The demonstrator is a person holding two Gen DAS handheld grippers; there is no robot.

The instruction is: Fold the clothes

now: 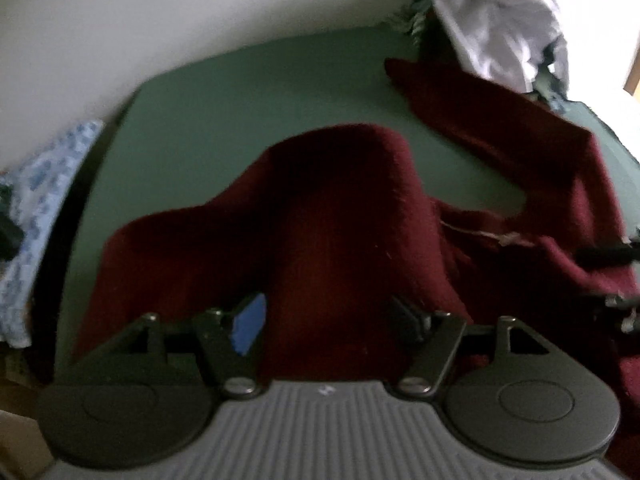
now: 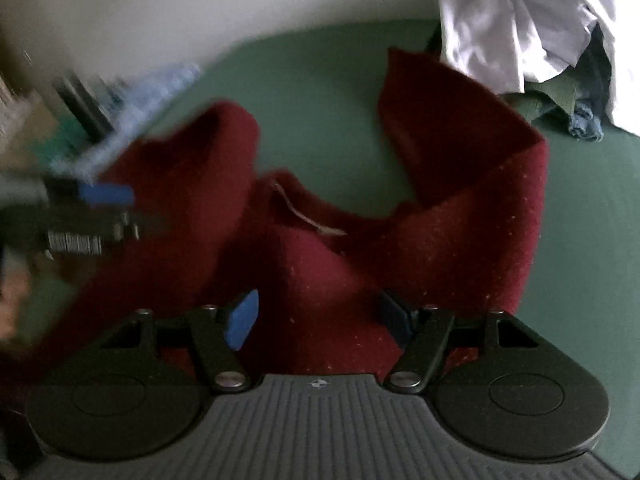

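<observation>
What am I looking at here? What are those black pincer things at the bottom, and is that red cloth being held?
No robot: a person holds a two-finger gripper in each hand, each with a camera looking along its fingers. One picture is from the left gripper, the other from the right gripper. A dark red garment lies crumpled on a green surface, with a pile of pale clothes behind. Both grippers stand open over the red cloth; neither grips it.

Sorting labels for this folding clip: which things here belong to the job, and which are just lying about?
In the job:
maroon garment
left tool, open
right tool, open
green surface

Lying about:
white crumpled cloth
blue patterned cloth
</observation>
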